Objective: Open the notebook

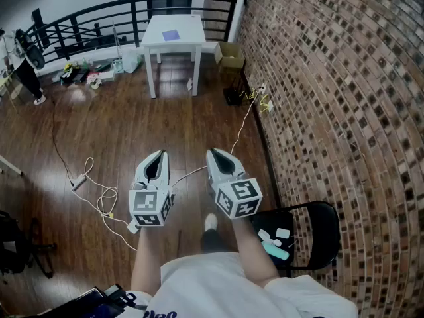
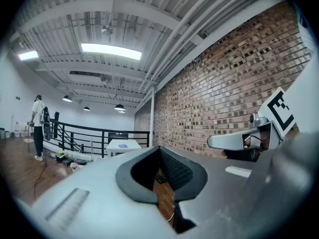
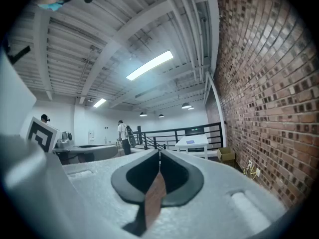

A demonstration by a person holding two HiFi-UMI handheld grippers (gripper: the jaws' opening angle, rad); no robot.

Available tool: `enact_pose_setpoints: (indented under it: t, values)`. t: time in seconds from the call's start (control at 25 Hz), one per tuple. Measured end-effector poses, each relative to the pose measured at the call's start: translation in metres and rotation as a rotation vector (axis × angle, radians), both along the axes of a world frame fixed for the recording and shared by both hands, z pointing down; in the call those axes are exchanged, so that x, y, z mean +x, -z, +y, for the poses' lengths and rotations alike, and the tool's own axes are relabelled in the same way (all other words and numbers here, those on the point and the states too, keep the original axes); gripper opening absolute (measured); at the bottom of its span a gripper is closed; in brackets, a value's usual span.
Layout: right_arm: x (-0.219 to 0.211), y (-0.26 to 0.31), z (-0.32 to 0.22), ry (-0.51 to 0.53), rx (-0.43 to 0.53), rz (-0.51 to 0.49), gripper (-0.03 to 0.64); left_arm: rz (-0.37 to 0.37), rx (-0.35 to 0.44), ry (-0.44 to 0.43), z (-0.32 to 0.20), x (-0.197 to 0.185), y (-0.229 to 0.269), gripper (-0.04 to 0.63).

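A small blue notebook (image 1: 171,36) lies shut on a white table (image 1: 189,28) far ahead, by the black railing. I hold both grippers level at waist height, side by side, well short of the table. The left gripper (image 1: 159,153) has its jaw tips together with nothing between them, and the right gripper (image 1: 213,151) is the same. In the left gripper view the left gripper (image 2: 159,147) points at the distant table (image 2: 112,146) and notebook (image 2: 122,145). In the right gripper view the right gripper (image 3: 159,152) points a little left of the table (image 3: 201,140).
A brick wall (image 1: 331,98) runs along the right. A black chair (image 1: 311,234) with small items stands close on my right. A white cable (image 1: 99,191) trails over the wood floor on the left. A cardboard box (image 1: 230,53) sits by the table. A person (image 3: 121,133) stands far off.
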State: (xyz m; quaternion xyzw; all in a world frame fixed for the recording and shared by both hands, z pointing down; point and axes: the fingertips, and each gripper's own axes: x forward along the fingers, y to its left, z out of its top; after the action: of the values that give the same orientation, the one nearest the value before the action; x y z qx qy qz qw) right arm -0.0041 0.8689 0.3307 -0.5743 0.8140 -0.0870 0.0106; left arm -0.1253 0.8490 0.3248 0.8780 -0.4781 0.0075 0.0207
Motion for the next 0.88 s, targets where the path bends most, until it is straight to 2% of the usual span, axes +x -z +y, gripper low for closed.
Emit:
enact_pose_setpoints:
  t: [0.2, 0.36, 0.44, 0.6, 0.72, 0.88]
  values:
    - [0.075, 0.025, -0.085, 0.02, -0.002, -0.033, -0.005, -0.008, 0.036, 0.0, -0.075, 0.071, 0.028, 0.017]
    - [0.112, 0.023, -0.135, 0.061, -0.018, -0.012, -0.002, -0.011, 0.046, 0.026, -0.123, 0.106, 0.031, 0.017]
    - [0.125, 0.008, -0.157, 0.074, -0.038, 0.013, -0.002, -0.036, 0.026, 0.035, -0.143, 0.118, 0.019, 0.017]
    - [0.13, -0.028, -0.196, 0.102, -0.102, 0.107, -0.002, -0.065, -0.042, 0.054, -0.183, 0.127, -0.006, 0.017]
    - [0.13, -0.042, -0.235, 0.104, -0.128, 0.099, -0.003, -0.058, -0.072, 0.072, -0.227, 0.128, -0.019, 0.017]
    - [0.129, -0.056, -0.307, 0.12, -0.132, 0.106, -0.006, -0.027, -0.073, 0.077, -0.307, 0.137, -0.033, 0.017]
